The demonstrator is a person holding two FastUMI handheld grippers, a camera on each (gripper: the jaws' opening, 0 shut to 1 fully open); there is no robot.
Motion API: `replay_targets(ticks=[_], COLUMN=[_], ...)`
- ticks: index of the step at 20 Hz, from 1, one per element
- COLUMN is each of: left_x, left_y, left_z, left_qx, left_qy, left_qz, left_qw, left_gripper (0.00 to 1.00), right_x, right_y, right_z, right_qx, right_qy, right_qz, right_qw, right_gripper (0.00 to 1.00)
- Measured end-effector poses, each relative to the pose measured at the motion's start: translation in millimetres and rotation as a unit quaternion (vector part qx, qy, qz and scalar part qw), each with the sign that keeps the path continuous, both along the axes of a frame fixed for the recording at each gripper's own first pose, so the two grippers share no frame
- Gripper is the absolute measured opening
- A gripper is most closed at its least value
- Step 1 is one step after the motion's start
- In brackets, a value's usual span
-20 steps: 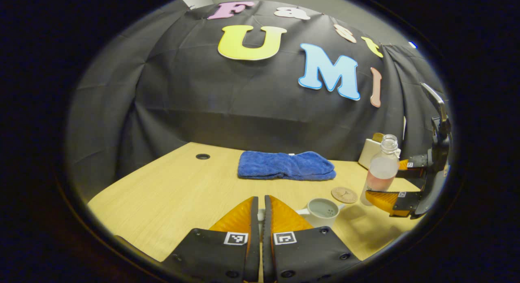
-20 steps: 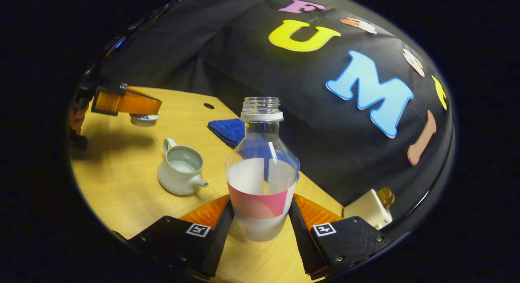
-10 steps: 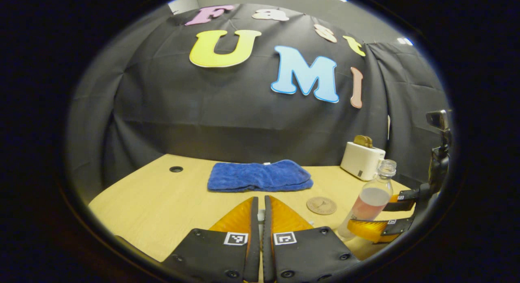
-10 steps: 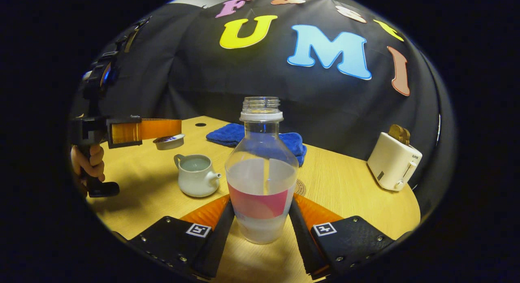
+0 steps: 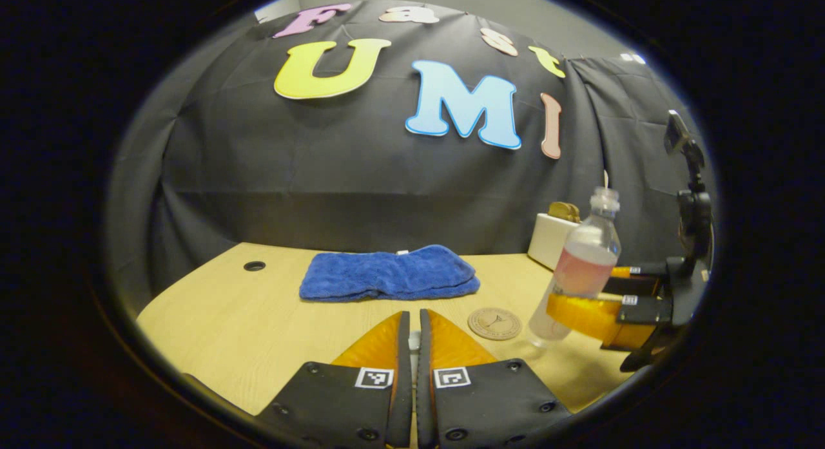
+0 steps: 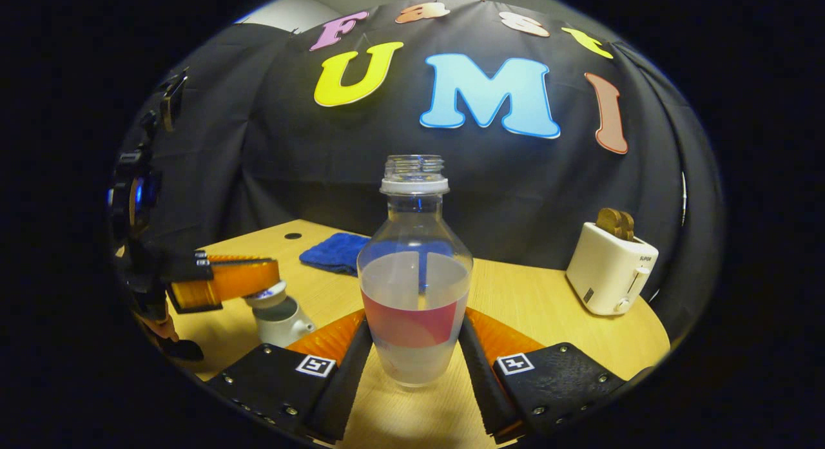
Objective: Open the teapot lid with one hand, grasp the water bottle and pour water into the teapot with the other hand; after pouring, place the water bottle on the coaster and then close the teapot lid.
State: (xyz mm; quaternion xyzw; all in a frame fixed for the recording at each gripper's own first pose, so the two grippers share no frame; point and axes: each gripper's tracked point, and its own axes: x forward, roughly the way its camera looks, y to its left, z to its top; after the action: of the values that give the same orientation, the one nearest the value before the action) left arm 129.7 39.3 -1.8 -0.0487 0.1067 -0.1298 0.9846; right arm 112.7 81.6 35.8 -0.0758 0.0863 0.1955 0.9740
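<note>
Bottle (image 6: 414,288) upright, uncapped, part full, clamped at the label between the right gripper (image 6: 414,346) fingers, both pressing its sides; in the left gripper view the bottle (image 5: 577,268) tilts slightly, base just right of the coaster (image 5: 494,323) and apparently off it, whether it touches the table (image 5: 258,320) can't tell. Right gripper (image 5: 596,307) seen there from the side, far right. Teapot (image 6: 278,317) sits on the table near left in the right gripper view, mouth open, partly hidden behind the left gripper (image 6: 258,285). Lid (image 6: 267,296) hangs just above the pot's mouth, held under the left gripper's tip; lid not seated. In its own view the left gripper (image 5: 412,336) has fingers drawn nearly together with a sliver of white lid between them, so it is clenched on the lid. Blue towel (image 5: 388,274) folded, far centre of the table. White toaster (image 6: 610,268) far right, near the wall. Cable hole (image 5: 254,266) far left in the tabletop.
</note>
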Motion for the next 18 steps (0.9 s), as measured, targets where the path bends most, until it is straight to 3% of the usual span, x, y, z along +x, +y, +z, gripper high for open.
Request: replay_targets(ticks=[3,9,14,18], left_x=[0.9,0.5,0.2,-1.1], left_y=[-2.2,-3.1,3.9,5.4], left_z=[-0.8,0.1,5.6,4.1], left_qx=[-0.004,0.003,0.005,0.002], left_qy=[0.002,0.001,-0.005,-0.003], left_qz=[-0.001,-0.002,0.003,0.005], left_qw=[1.000,1.000,1.000,1.000], left_gripper=[0.10,0.10,0.09,0.10], right_x=[36.5,97.1,109.0,108.7], right_y=[-0.7,25.1,30.5,28.6], right_z=[15.8,-18.6,-41.1,-49.6], right_qx=[0.011,0.033,0.015,0.029], right_qy=[-0.027,0.008,0.011,0.011], right_qz=[-0.010,-0.012,-0.014,-0.015], right_qw=[1.000,0.999,1.000,0.999], right_gripper=[0.76,0.76,0.76,0.76])
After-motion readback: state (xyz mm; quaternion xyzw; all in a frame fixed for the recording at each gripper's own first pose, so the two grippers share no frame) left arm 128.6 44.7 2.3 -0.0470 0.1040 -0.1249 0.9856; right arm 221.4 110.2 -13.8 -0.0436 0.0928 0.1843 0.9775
